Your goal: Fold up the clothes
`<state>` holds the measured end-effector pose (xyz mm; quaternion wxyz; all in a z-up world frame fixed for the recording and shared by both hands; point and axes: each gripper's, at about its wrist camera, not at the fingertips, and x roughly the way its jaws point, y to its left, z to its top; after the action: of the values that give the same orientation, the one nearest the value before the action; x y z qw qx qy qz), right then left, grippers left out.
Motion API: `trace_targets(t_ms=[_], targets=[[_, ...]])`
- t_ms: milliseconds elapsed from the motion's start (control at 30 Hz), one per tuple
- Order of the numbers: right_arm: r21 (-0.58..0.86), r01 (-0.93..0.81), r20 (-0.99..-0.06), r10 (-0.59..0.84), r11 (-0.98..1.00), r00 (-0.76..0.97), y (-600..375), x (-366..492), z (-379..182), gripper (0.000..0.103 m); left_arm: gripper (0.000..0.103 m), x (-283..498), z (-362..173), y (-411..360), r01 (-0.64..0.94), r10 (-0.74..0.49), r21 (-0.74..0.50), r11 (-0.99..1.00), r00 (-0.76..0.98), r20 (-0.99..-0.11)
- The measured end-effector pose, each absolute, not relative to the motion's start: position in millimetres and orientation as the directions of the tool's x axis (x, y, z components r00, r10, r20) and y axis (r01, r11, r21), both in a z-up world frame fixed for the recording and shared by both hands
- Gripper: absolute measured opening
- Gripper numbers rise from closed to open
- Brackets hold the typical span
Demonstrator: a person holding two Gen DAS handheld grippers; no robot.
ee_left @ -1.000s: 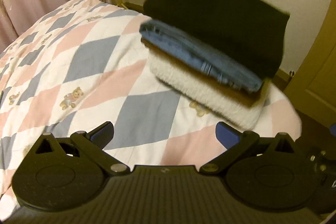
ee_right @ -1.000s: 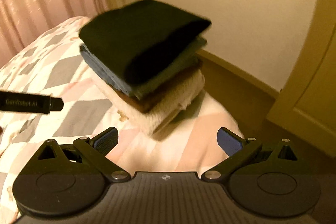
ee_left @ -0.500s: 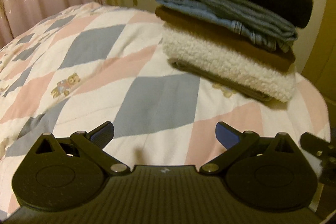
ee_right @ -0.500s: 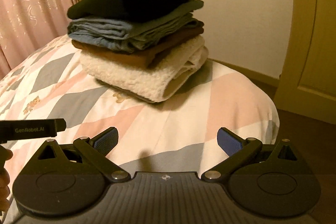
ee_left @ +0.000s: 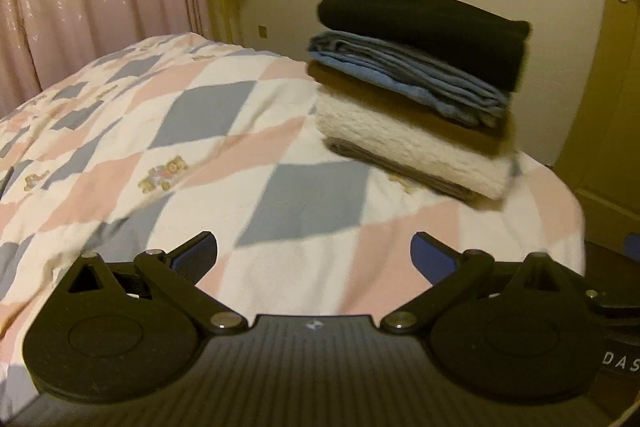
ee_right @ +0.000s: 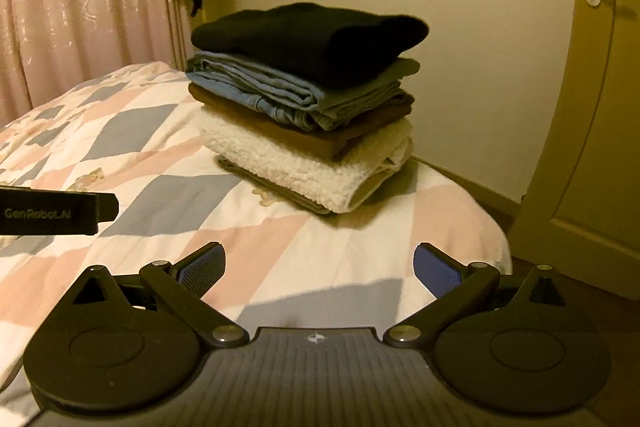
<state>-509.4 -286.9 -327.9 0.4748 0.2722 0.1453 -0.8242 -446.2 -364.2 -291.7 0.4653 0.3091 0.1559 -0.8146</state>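
Folded clothes stack (ee_right: 308,107) sat near bed (ee_left: 304,211) corner; both grippers' fingers spread, empty; a nudge could topple it floorward

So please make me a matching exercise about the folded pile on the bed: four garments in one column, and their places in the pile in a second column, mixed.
Column 1:
1. black garment
2. blue denim garment
3. brown garment
4. white fleecy garment

Column 2:
a. directly under the denim
b. top of the pile
c. below the brown one, above a thin grey layer
d. second from the top

Pairs: 1-b, 2-d, 3-a, 4-c
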Motion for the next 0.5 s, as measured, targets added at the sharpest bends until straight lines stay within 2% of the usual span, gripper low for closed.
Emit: trace_targets(t_ms=[500], targets=[[0.042, 0.817, -0.579, -0.68, -0.575, -0.45, -171.8, -495.3, -282.4, 0.103, 0.102, -428.8, -248.8, -247.7, 0.836, -0.667, 0.033, -0.548, -0.413, -0.621]])
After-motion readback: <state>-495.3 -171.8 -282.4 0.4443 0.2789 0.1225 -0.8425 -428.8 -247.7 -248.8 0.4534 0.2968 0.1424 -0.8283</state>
